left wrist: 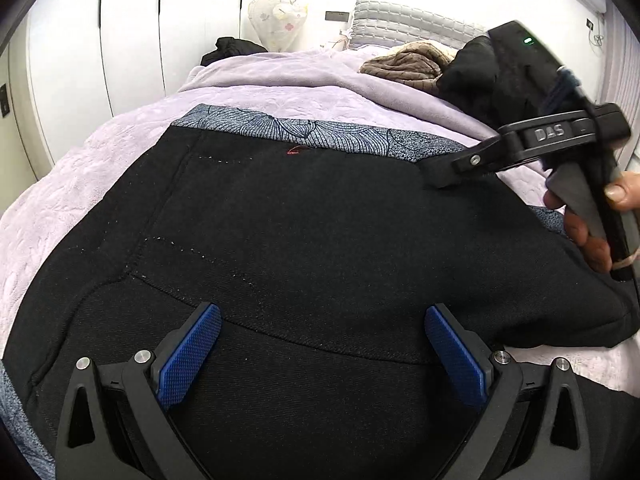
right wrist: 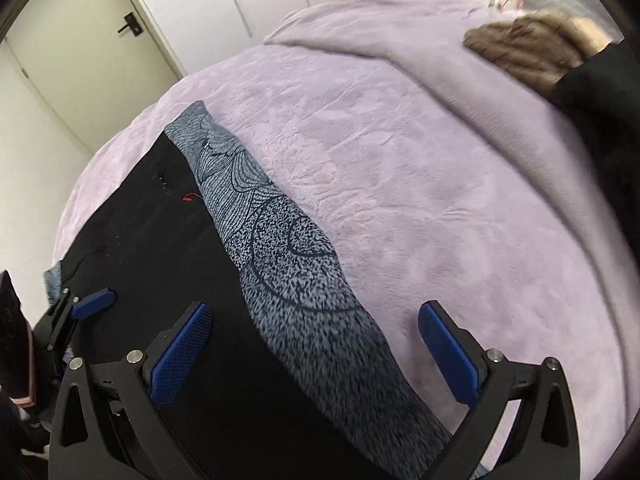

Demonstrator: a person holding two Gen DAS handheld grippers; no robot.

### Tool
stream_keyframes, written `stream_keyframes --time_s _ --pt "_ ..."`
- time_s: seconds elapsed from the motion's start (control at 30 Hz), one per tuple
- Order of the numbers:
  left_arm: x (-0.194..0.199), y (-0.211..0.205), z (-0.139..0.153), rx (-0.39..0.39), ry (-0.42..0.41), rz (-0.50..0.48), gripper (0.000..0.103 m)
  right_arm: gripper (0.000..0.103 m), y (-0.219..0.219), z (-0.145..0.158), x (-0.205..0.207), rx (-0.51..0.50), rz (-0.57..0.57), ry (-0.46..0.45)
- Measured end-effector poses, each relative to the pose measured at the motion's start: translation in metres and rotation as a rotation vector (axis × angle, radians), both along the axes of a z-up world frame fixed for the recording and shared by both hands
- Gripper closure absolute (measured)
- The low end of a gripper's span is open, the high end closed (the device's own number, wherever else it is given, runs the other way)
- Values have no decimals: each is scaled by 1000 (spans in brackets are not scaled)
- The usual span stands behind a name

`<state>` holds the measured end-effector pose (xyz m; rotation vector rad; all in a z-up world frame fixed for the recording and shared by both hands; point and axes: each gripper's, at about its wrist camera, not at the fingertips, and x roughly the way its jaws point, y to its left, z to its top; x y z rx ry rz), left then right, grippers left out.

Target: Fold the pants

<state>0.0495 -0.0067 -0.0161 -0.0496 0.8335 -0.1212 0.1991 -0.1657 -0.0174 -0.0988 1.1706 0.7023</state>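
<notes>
Black pants (left wrist: 300,248) lie folded on the lilac bedspread (left wrist: 100,168), on top of a grey-blue patterned cloth (left wrist: 320,132). My left gripper (left wrist: 322,344) is open, its blue pads (left wrist: 188,356) hovering just over the near part of the pants. My right gripper (right wrist: 316,344) is open and empty above the pants' far edge (right wrist: 160,240) and the patterned cloth (right wrist: 296,272). In the left wrist view the right gripper (left wrist: 444,176) reaches in from the right, its tip at the pants' far right corner. The left gripper's pad (right wrist: 94,303) shows at the left of the right wrist view.
A brown knitted garment (left wrist: 404,64) and a black garment (left wrist: 476,76) lie at the head of the bed, near a grey pillow (left wrist: 400,24). More dark clothing (left wrist: 232,49) sits at the far left bed edge. White wardrobe doors (left wrist: 132,32) stand behind; a door (right wrist: 92,48) is at the left.
</notes>
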Motion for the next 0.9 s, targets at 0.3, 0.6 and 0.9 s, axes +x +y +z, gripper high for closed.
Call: stream_keyframes --time_s 0.3,0.6,0.9 --pt "3 4 -5 -12 0 -2 1 0 1 -26 1 40 13 13" --pt "1 11 -6 -49 -6 -8 1 50 21 8 -33 -38 97 -34" --pt "-11 56 34 -211 -5 40 1 84 43 78 -144 -129 77 -323"
